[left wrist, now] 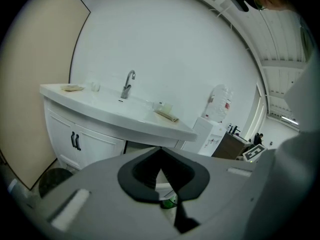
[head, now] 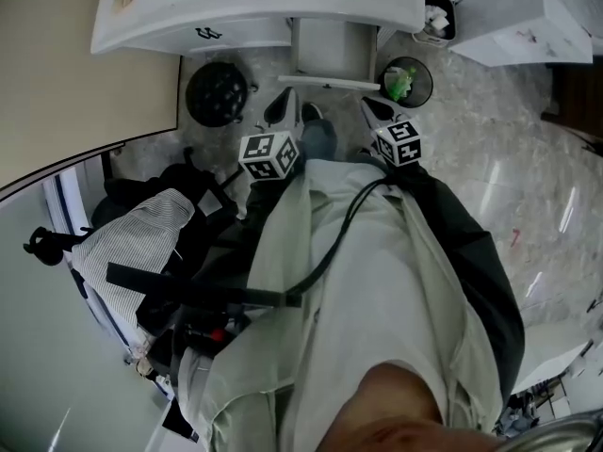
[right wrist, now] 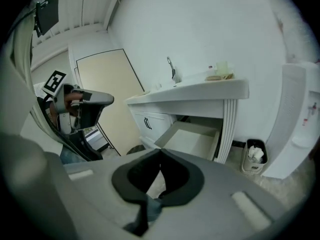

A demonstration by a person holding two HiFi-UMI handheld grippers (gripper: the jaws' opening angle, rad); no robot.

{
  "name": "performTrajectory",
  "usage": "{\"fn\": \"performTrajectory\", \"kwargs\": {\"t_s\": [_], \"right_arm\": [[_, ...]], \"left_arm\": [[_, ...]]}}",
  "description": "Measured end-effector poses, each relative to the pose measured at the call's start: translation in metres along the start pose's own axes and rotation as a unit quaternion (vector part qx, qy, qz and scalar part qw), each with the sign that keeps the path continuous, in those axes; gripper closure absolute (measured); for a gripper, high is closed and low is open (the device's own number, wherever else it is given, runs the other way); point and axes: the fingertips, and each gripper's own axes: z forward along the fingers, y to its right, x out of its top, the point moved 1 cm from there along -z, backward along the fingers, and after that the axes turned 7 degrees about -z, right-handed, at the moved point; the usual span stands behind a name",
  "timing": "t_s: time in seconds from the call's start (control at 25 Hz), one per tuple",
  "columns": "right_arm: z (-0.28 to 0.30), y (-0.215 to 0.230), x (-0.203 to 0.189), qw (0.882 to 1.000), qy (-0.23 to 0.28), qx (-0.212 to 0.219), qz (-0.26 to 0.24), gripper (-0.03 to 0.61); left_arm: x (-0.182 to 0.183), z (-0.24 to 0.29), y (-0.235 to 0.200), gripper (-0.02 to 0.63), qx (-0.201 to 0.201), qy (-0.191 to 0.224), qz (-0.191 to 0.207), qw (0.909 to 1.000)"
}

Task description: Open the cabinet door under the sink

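Observation:
The white sink vanity [head: 254,12] stands ahead of me, with its faucet [left wrist: 128,84] on top. Two closed doors with black handles [left wrist: 75,140] are on its left side. To their right, under the counter, a white door or drawer [right wrist: 192,139] stands out open; it also shows in the head view [head: 325,50]. My left gripper [head: 287,104] hangs in the air short of the vanity, shut and empty. My right gripper [head: 377,109] is beside it, level with the open part, also shut on nothing. Both stay clear of the cabinet.
A black round bin [head: 218,92] sits on the floor left of the open part, and a bin with green rubbish [head: 407,80] to its right. A small white bin [right wrist: 254,155] holds tissues. A beige door [head: 85,55] is at the left, with bags [head: 141,243] beside me.

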Motion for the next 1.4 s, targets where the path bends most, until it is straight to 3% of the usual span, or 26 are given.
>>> {"fn": "performTrajectory", "kwargs": {"t_s": [0.28,0.48,0.84,1.0,1.12,1.4], "right_arm": [[-0.012,0.019,0.015,0.999,0.019,-0.047,0.016,0.577],[-0.030,0.017,0.004,0.998,0.024,-0.058,0.025,0.577],[-0.096,-0.024,-0.064,0.998,-0.005,-0.008,0.069,0.577],[-0.116,-0.030,-0.091,0.996,-0.019,-0.004,0.091,0.577],[-0.123,-0.032,-0.083,0.997,-0.002,-0.018,0.077,0.577],[-0.133,-0.042,-0.053,0.997,0.042,-0.047,0.055,0.577]], "left_arm": [[0.013,0.032,0.010,0.606,-0.046,-0.028,0.018,0.9984],[-0.003,0.027,0.027,0.606,-0.061,-0.044,0.028,0.9968],[-0.108,-0.060,0.074,0.606,-0.022,-0.099,0.011,0.9948],[-0.110,-0.097,0.062,0.606,0.024,-0.063,-0.033,0.9972],[-0.121,-0.105,0.053,0.606,0.034,-0.064,-0.060,0.9956],[-0.122,-0.108,0.054,0.606,-0.003,-0.074,-0.041,0.9964]]}}
